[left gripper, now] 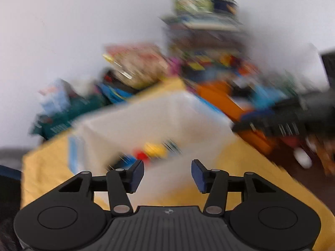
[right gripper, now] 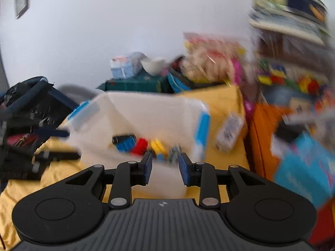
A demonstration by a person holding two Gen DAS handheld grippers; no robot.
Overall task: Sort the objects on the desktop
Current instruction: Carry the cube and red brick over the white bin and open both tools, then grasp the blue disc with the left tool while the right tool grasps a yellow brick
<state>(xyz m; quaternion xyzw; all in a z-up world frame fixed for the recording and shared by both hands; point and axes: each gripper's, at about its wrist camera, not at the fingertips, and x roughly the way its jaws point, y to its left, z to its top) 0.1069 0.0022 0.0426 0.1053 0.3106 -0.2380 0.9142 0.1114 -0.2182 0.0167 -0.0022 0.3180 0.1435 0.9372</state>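
Both grippers, left gripper (left gripper: 167, 175) and right gripper (right gripper: 165, 168), gape empty; no legible writing.

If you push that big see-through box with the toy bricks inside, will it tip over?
Probably not. The box looks wide and low, sitting flat on the yellow cloth, so it would likely slide. It seems light: thin plastic, only a few bricks inside. The cloth might bunch up.
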